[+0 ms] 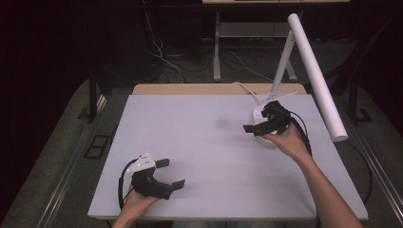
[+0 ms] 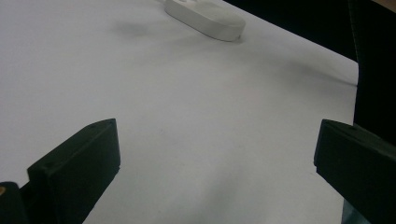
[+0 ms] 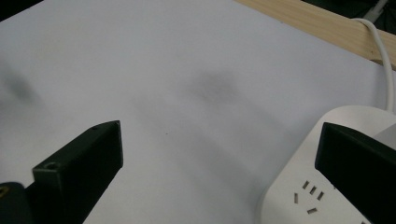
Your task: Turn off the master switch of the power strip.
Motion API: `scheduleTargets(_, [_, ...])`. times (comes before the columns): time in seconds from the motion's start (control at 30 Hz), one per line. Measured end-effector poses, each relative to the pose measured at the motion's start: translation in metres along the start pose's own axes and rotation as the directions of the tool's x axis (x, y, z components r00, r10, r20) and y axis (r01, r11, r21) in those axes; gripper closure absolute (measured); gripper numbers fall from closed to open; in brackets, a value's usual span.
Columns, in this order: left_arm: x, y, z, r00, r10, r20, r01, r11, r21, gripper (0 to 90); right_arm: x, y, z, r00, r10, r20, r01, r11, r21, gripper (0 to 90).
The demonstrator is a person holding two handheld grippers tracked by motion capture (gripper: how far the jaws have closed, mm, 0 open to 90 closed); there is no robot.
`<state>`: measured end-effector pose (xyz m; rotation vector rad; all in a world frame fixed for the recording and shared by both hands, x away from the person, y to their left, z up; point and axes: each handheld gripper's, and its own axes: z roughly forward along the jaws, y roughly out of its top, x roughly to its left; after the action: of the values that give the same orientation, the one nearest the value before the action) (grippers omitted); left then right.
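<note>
A white desk lamp stands at the table's right side. Its flat oval base [image 1: 260, 114] carries a slanted post and a long tube head [image 1: 316, 78]. My right gripper [image 1: 259, 118] hovers at that base, open. In the right gripper view its right jaw lies over the base [image 3: 299, 186], which shows small slots, and the gap of the right gripper [image 3: 219, 163] holds nothing. My left gripper [image 1: 171, 173] rests open near the front left edge, empty. In the left gripper view, bare sheet lies inside the left gripper [image 2: 215, 158] and the lamp base [image 2: 205, 18] sits far off.
A white sheet [image 1: 204, 142] covers the table, with a wooden strip [image 1: 190, 89] along the far edge. The lamp's white cable [image 3: 380, 51] runs off over that strip. Dark floor with cables and table legs lies beyond. The lamp head overhangs the table's right edge.
</note>
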<state>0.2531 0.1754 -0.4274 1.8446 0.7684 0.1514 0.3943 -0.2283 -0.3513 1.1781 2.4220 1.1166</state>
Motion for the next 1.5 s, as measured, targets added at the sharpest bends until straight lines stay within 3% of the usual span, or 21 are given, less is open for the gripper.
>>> scheduleTargets(0.5, [0.0,0.0,-0.001,1.0,-0.002,0.001,0.002,1.0,-0.004,0.0,-0.021,0.008,0.016,0.9952,0.062,0.076,-0.066,0.997,0.048,0.6])
scheduleTargets(0.67, [0.0,0.0,-0.001,1.0,-0.002,0.002,0.002,1.0,-0.004,0.0,-0.027,0.011,0.019,0.9936,0.055,0.099,-0.061,0.997,0.054,7.4])
scheduleTargets(0.93, [0.0,0.0,-0.001,1.0,-0.005,0.002,0.005,0.9999,-0.01,0.0,-0.031,0.019,0.023,0.9935,0.03,0.11,-0.04,0.995,0.089,24.1])
scheduleTargets(1.07, [0.0,0.0,-0.001,1.0,-0.005,0.002,0.005,0.9999,-0.009,0.0,-0.034,0.026,0.025,0.9958,0.022,0.09,-0.031,0.994,0.106,34.9])
scheduleTargets(1.33, [0.002,0.0,-0.002,1.0,-0.008,-0.001,0.008,0.9999,-0.011,0.0,-0.039,0.036,0.038,0.9904,-0.031,0.135,0.01,0.987,0.158,57.6])
scheduleTargets(1.5, [0.002,0.0,-0.002,1.0,-0.007,0.0,0.007,0.9999,-0.008,0.0,-0.042,0.04,0.043,0.9885,-0.035,0.147,0.01,0.986,0.168,69.8])
